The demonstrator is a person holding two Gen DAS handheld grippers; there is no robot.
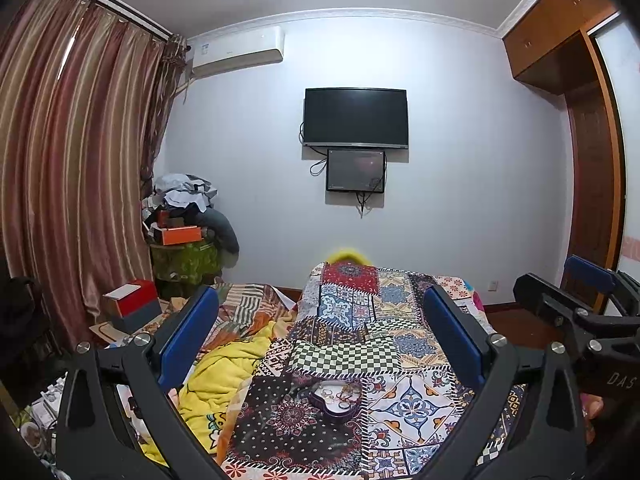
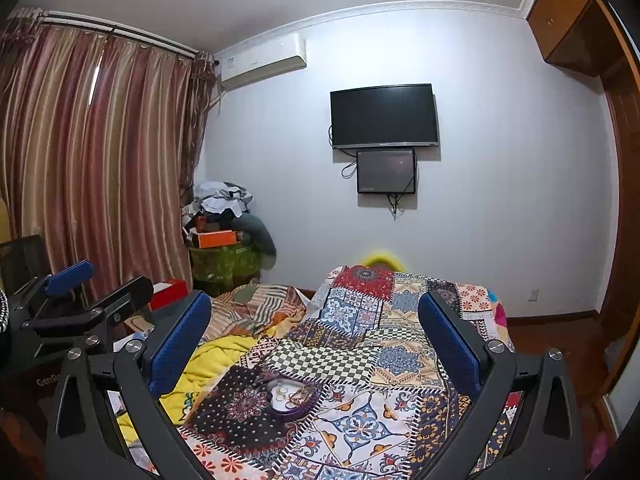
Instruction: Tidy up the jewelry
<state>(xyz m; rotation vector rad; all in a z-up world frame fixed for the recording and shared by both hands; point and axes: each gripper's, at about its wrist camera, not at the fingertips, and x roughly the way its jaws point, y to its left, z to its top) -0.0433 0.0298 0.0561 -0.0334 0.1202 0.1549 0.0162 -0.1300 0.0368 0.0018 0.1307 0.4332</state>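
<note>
A small heart-shaped purple box [image 1: 337,397] lies open on the patchwork quilt [image 1: 404,400], with gold rings and other small jewelry inside. The same box [image 2: 292,397] shows in the right wrist view, low and left of centre. My left gripper [image 1: 320,300] hovers above the bed, its blue-padded fingers spread wide with nothing between them; the box sits below and between them. My right gripper [image 2: 316,304] is likewise open and empty, with the box nearer its left finger. The right gripper [image 1: 576,300] also appears at the right edge of the left wrist view.
A yellow blanket [image 1: 216,376] is bunched at the quilt's left side. Beyond it stand a red and white box [image 1: 132,300] and a pile of clothes and boxes [image 1: 188,216] by the striped curtain [image 1: 72,160]. Two screens [image 1: 355,118] hang on the far wall. A wooden wardrobe [image 1: 592,184] is at right.
</note>
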